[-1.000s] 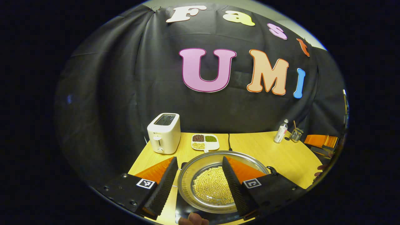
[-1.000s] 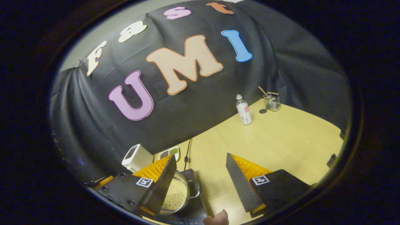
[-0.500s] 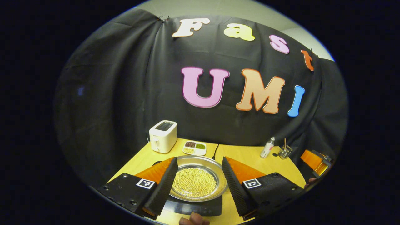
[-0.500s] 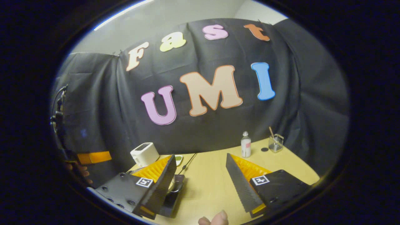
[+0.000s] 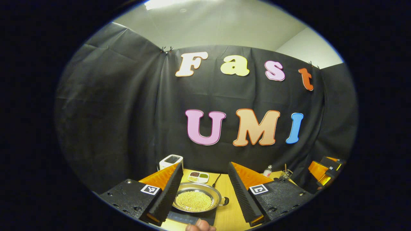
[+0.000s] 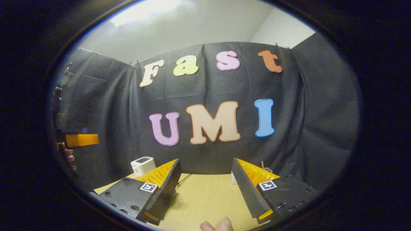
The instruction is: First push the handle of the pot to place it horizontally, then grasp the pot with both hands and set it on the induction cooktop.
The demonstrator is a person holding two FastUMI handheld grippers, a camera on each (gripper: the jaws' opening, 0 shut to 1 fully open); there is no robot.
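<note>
In the left gripper view a steel pot full of pale beans sits on the black induction cooktop on the wooden table, one side handle pointing right. My left gripper is open, raised above and back from the pot, with nothing between its fingers. The right gripper shows at the far right edge of that view. In the right gripper view my right gripper is open over bare table, holding nothing. The left gripper appears at that view's left edge with a hand below it.
A white toaster stands at the back left, a divided dish of beans beside it. A small bottle and a glass holder stand at the back right. A cord runs across the table. A fingertip shows at the bottom.
Both grippers have lifted and drawn back from the pot, which stays on the cooktop. Both views have tilted up towards the wall and ceiling, and the table looks smaller.
</note>
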